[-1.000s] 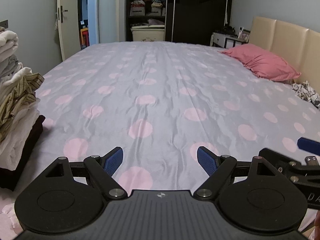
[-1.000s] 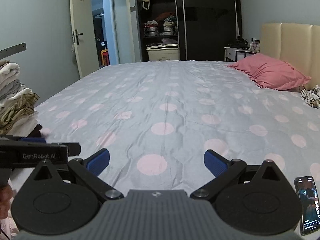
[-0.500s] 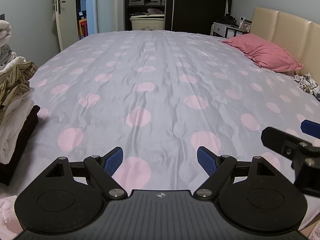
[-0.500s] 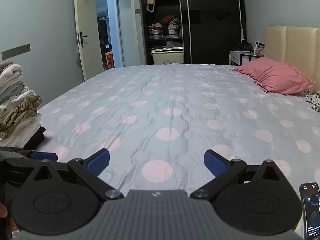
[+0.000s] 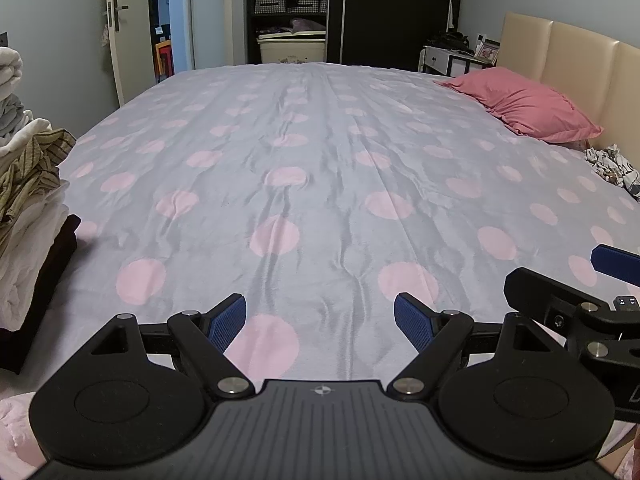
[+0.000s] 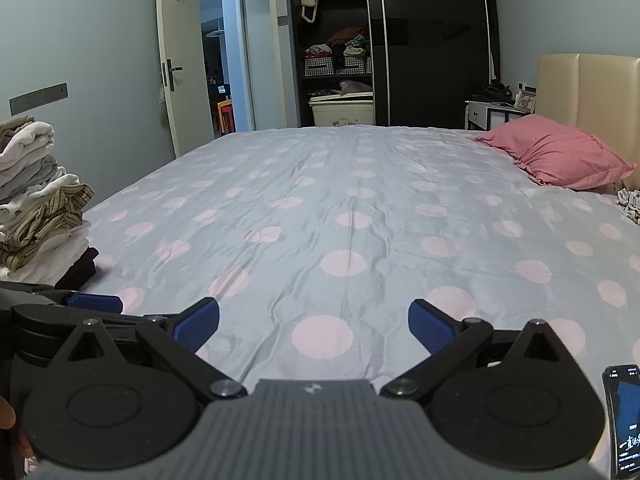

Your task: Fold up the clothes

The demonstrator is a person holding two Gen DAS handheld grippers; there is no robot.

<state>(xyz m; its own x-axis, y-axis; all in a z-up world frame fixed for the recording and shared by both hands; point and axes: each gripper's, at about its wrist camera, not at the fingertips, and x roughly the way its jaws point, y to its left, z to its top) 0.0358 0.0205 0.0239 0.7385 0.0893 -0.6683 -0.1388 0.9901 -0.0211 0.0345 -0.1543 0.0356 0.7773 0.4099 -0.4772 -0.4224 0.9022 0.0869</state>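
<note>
Right gripper (image 6: pixel 313 322) tipped upward, more wardrobe (image 6: pixel 432 40) showing; both jaws wide apart, empty, left gripper (image 5: pixel 320 322) alongside.

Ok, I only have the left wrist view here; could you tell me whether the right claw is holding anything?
Observer: No, the right claw is open and empty, over the bedsheet.
Operator: Thank you. Is anything lying near it that I can't see?
Observer: Yes, a phone shows at the lower right of that view, with its screen lit.
Operator: And what tops the pile of clothes?
Observer: The pile ends in a tan garment on top.
</note>
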